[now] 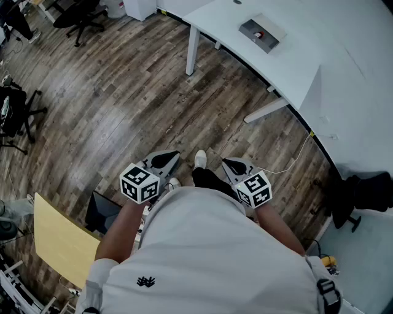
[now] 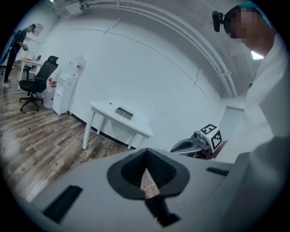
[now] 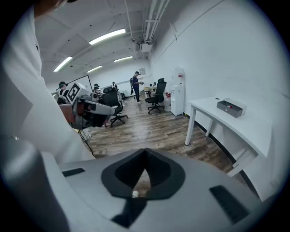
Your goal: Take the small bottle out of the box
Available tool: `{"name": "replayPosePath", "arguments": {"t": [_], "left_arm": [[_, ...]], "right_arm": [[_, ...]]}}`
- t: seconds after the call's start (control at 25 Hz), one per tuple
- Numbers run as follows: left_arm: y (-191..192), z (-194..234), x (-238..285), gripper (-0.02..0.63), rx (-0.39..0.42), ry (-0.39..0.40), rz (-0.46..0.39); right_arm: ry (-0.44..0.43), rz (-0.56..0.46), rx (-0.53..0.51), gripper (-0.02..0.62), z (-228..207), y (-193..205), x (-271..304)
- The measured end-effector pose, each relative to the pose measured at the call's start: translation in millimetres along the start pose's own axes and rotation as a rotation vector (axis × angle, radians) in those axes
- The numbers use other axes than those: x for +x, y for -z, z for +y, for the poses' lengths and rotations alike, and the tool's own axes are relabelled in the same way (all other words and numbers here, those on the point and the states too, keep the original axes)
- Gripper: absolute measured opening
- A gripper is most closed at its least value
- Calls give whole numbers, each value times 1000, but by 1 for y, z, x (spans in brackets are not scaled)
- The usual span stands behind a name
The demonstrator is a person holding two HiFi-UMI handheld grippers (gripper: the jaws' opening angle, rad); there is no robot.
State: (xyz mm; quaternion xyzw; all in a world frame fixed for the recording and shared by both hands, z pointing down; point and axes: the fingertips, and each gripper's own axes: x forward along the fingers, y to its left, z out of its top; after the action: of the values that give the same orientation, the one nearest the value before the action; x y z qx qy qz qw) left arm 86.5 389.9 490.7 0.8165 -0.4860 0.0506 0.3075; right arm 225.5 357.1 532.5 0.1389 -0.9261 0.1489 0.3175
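Note:
A grey box (image 1: 262, 32) lies on the white table (image 1: 295, 67) at the far side of the room; it also shows as the box (image 2: 123, 112) in the left gripper view and the box (image 3: 231, 107) in the right gripper view. A small red spot shows in it, and I cannot make out a bottle. Both grippers hang close to the person's waist, far from the table. My left gripper (image 1: 174, 156) and my right gripper (image 1: 226, 162) are both shut with nothing in them. Seen from their own cameras, the left gripper (image 2: 146, 154) and right gripper (image 3: 145, 156) have tips that meet.
Wooden floor lies between me and the table. Black office chairs (image 1: 80, 18) stand at the back left and a black chair (image 1: 365, 193) at the right. A yellow board (image 1: 61, 242) leans at the lower left. A white cable (image 1: 295, 156) runs over the floor. People (image 3: 136, 86) stand far back.

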Motion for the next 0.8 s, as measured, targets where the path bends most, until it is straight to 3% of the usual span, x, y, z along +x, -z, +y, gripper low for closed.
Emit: {"name": "replayPosePath", "arguments": {"t": [0.28,0.6,0.8], "left_arm": [[-58,21,62,6,-3,-21,2],[-121,36,135,6,111,-55,59],[-157,51,166,6,69,-43,17]], "right_arm": [[5,-31,46,5,-79,-27,11],[-49,-64,73,6,-162,-64,26],[-76,-57,117,8,-200,-70,43]]}}
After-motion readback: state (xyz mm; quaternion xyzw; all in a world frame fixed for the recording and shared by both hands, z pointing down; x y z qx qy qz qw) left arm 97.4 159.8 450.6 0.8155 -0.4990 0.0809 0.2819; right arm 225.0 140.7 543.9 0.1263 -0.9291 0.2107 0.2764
